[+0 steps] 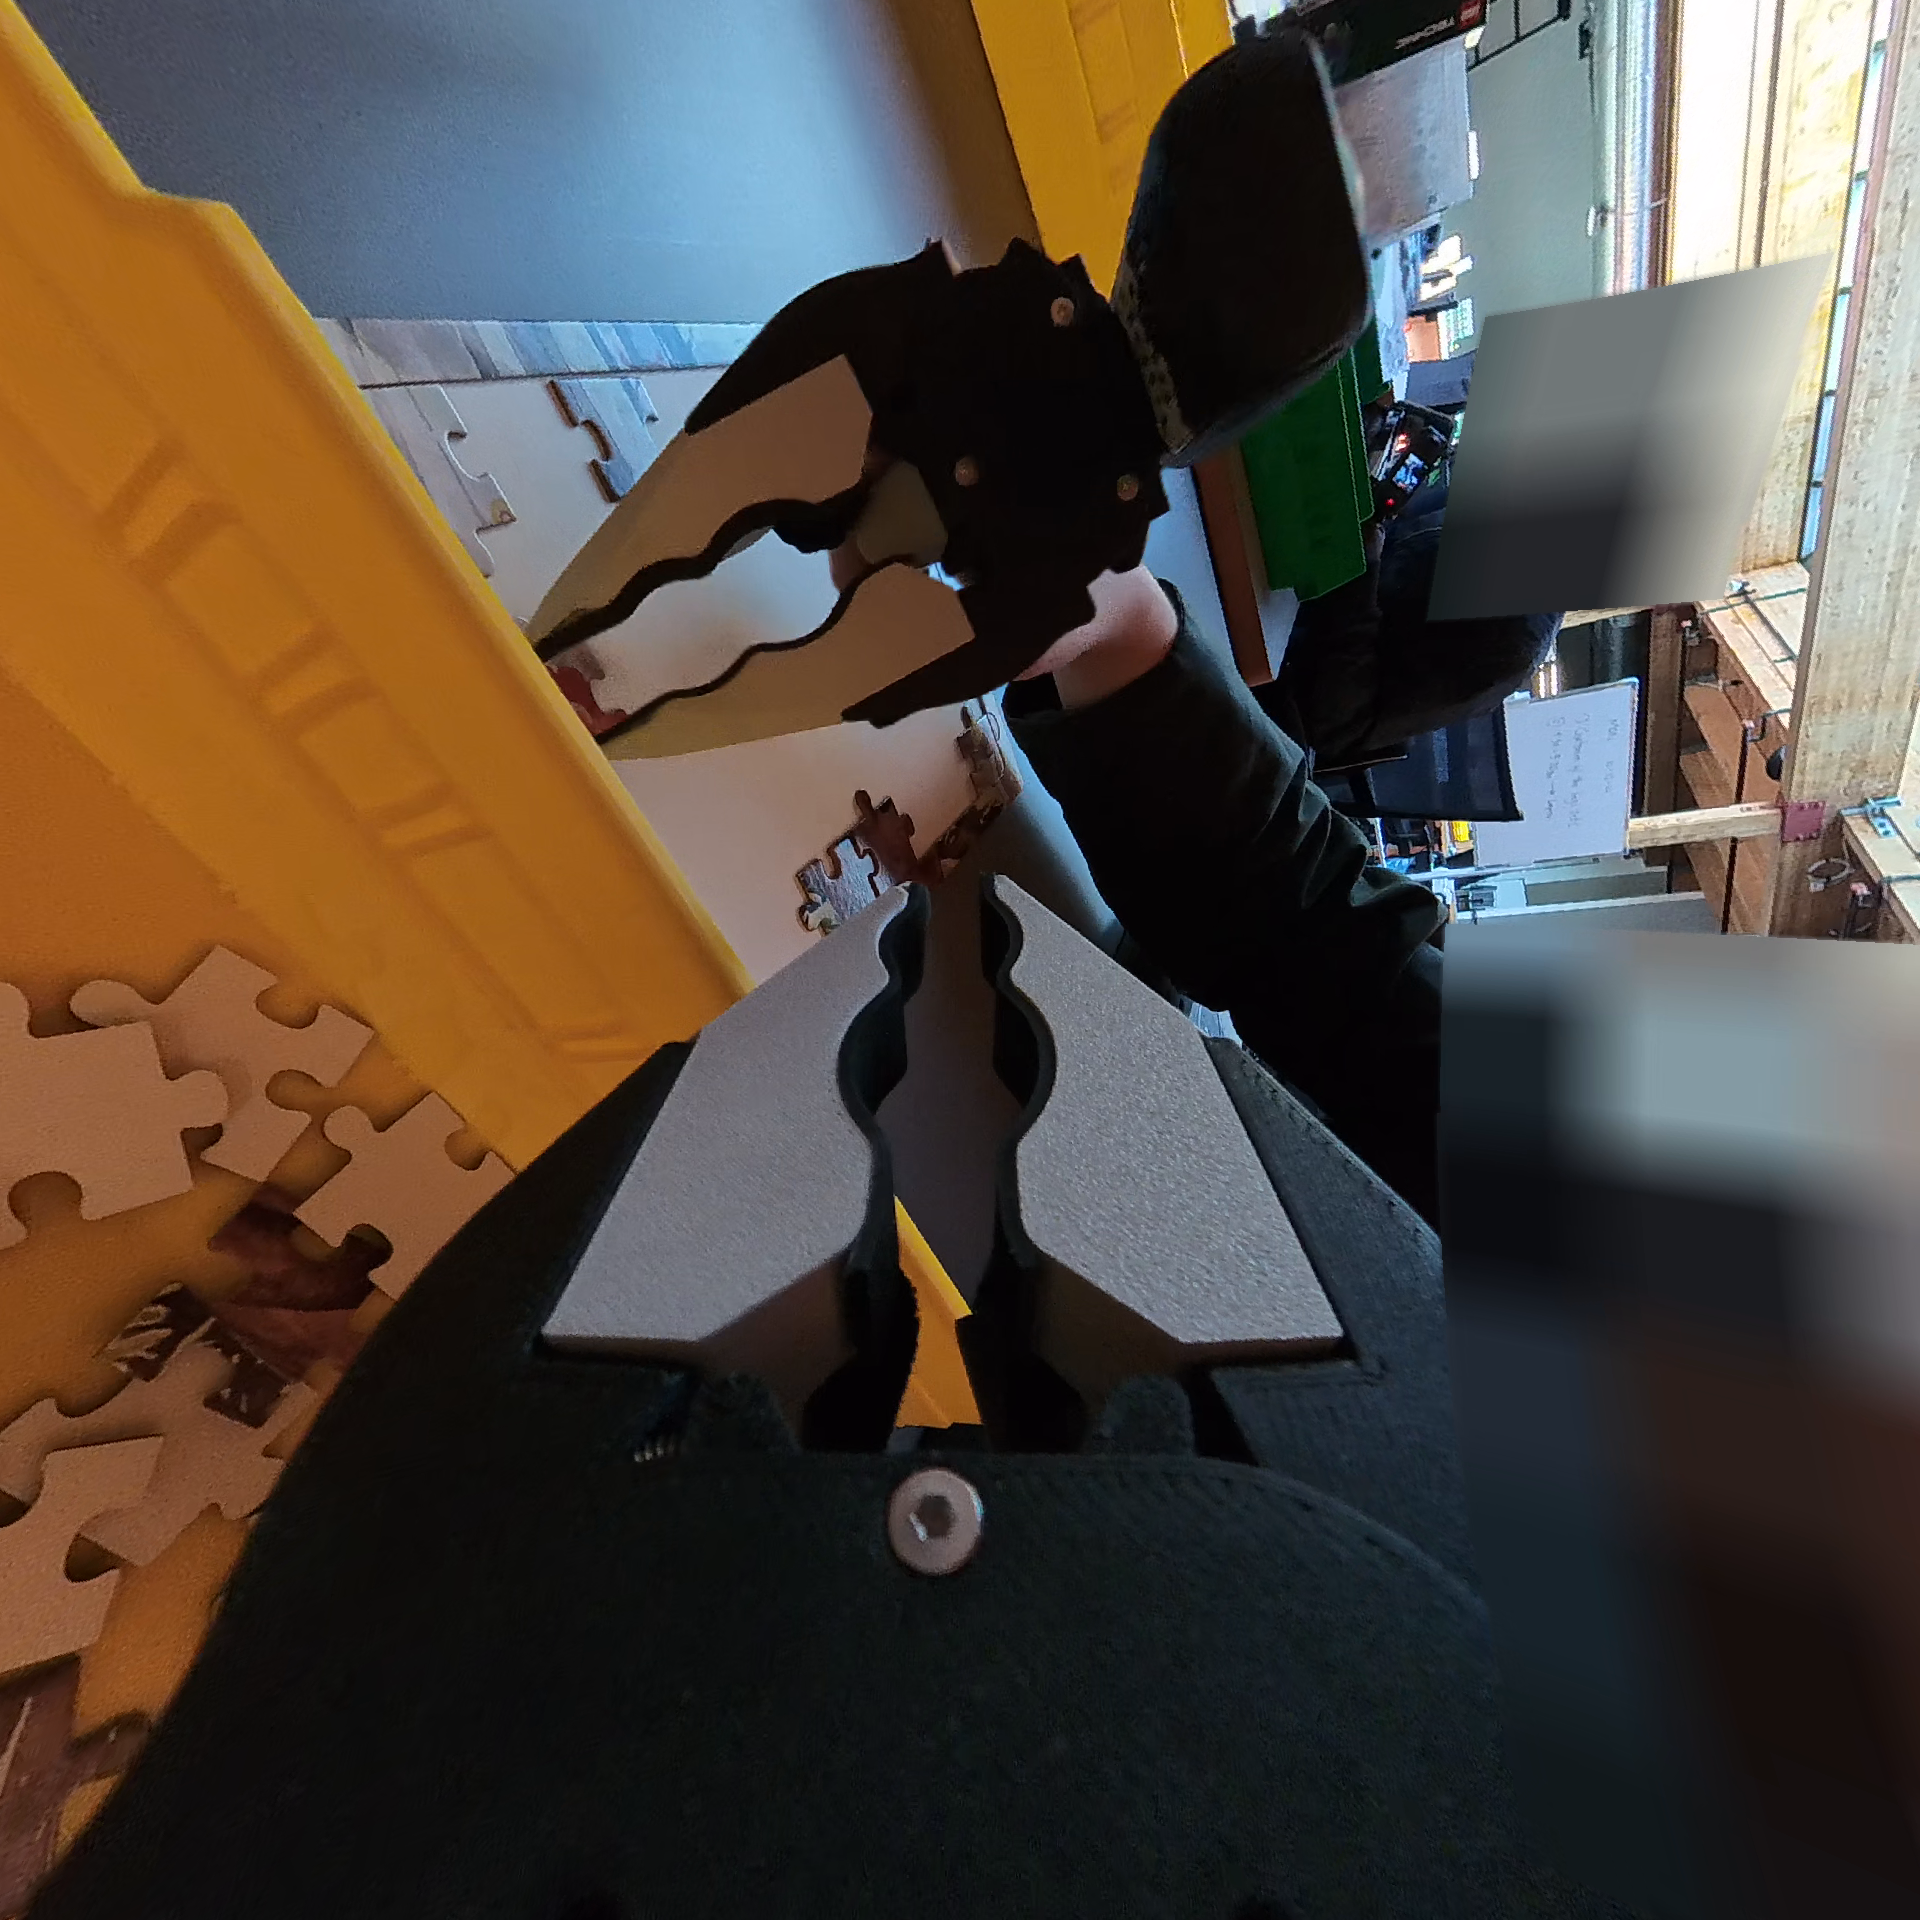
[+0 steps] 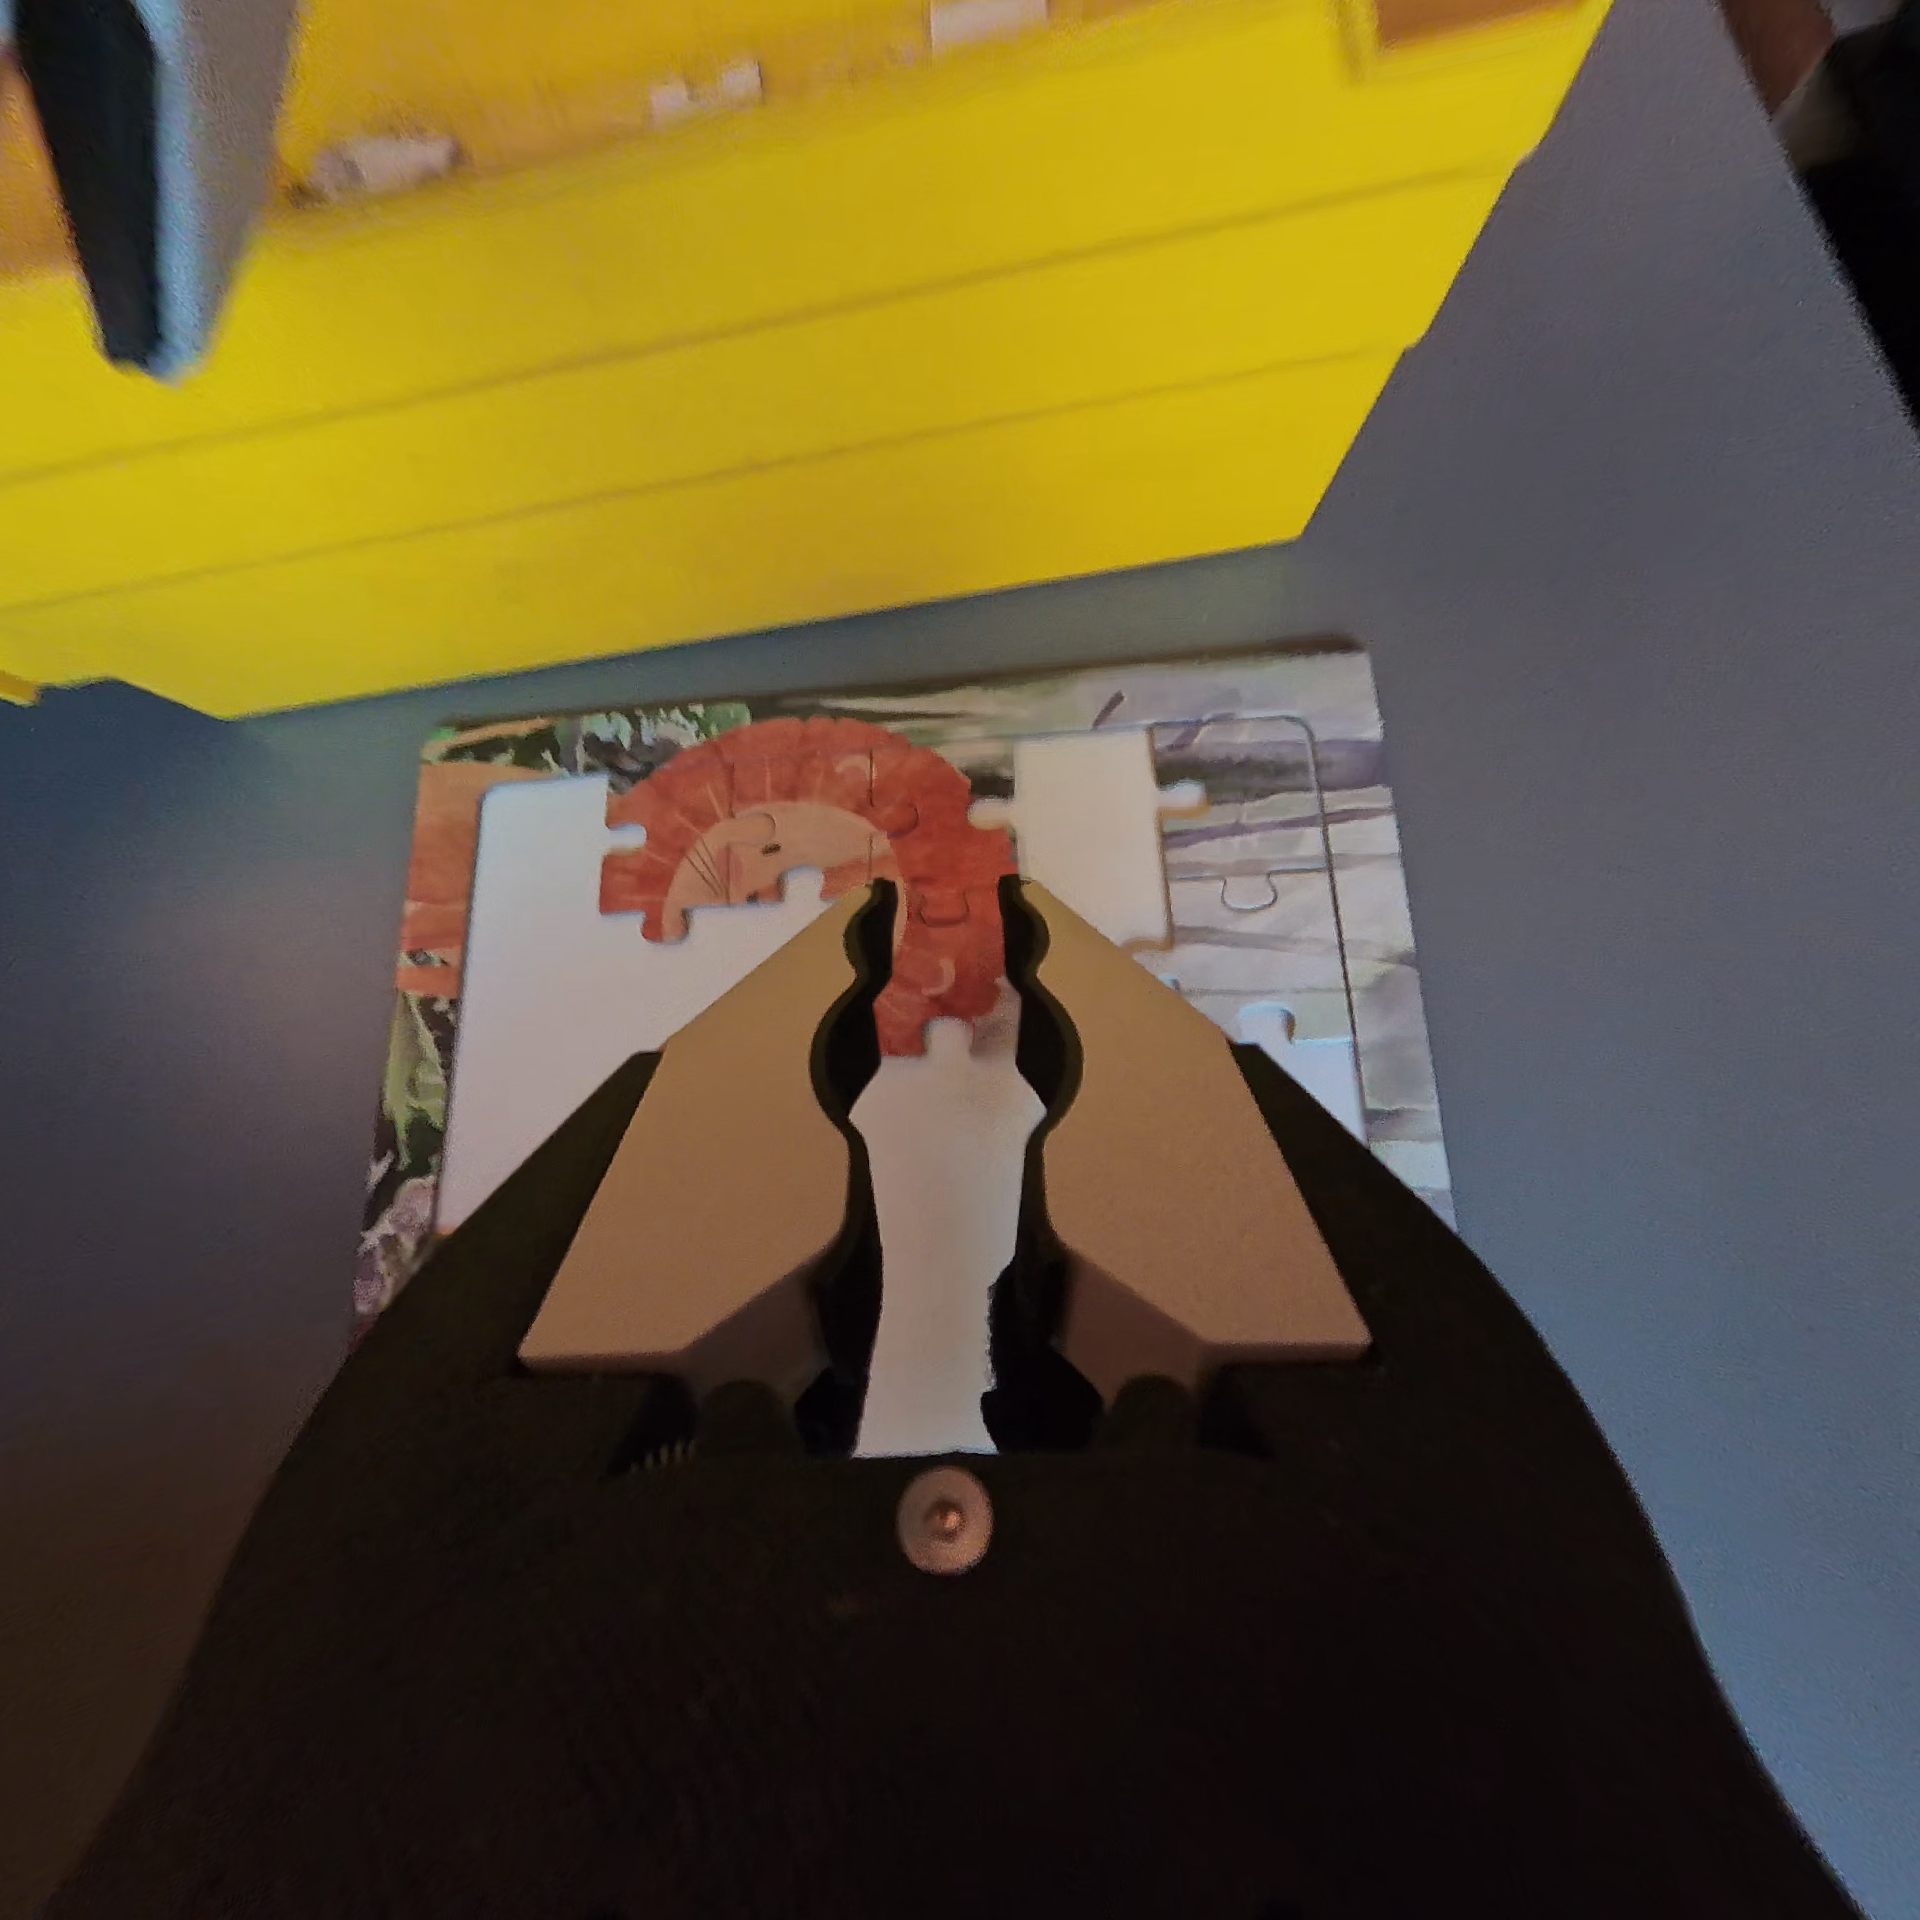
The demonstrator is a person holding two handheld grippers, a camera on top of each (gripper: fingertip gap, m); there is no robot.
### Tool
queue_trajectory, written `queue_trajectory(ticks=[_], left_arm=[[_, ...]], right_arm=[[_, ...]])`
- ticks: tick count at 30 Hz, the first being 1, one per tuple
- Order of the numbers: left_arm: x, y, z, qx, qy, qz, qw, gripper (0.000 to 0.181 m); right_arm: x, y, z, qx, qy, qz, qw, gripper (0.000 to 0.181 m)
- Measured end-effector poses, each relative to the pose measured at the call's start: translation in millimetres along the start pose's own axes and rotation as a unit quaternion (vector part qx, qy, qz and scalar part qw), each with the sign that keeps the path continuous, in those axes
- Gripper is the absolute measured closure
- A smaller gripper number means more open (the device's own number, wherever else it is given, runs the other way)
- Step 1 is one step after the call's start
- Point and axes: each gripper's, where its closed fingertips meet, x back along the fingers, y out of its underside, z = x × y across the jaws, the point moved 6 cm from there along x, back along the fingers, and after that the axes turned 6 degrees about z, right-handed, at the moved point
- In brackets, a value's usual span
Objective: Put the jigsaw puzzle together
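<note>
On grey table: puzzle board, yellow bin; both hand-held grippers parted, empty.

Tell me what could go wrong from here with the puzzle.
The right hand-held gripper is open, tips right over the orange pieces on the puzzle board; pressing could shift them out of joint. The yellow bin stands close behind the board, so a forward move might bump it.
</note>
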Motion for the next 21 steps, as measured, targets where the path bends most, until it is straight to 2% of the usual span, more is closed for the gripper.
queue_trajectory(ticks=[2, 5, 7, 10, 13, 16, 19, 21], left_arm=[[0.2, -0.1, 0.1, 0.0, 0.0, 0.001, 1.0, 0.174], [2.2, -0.5, -0.1, 0.0, 0.001, 0.004, 1.0, 0.174], [6.7, -2.5, 1.1, -0.001, 0.003, 0.016, 1.0, 0.175], [21.9, -10.6, 4.5, -0.023, -0.009, 0.061, 0.998, 0.181], [47.7, -23.6, 10.9, -0.081, -0.06, 0.135, 0.986, 0.181], [79.6, -34.4, 30.6, -0.199, -0.123, 0.217, 0.948, 0.181], [108.9, -34.5, 56.2, -0.318, -0.193, 0.29, 0.882, 0.181], [121.7, -28.5, 63.1, -0.364, -0.242, 0.319, 0.841, 0.178]], right_arm=[[-4.9, 8.2, 0.8, 0.011, 0.01, -0.025, 1.0, 0.161], [-1.5, 5.6, -0.1, 0.028, 0.021, -0.023, 0.999, 0.163], [14.7, -12.8, -5.4, 0.03, 0.022, 0.04, 0.999, 0.163], [63.6, -50.1, -24.3, 0.0, 0.003, 0.184, 0.983, 0.163], [117.2, -63.0, -44.5, 0.017, 0.05, 0.264, 0.963, 0.162], [160.7, -53.9, -70.6, 0.029, 0.1, 0.304, 0.947, 0.159], [191.3, -34.6, -99.3, -0.009, 0.107, 0.365, 0.925, 0.154], [203.7, -18.3, -119.4, -0.059, 0.088, 0.426, 0.899, 0.155]])
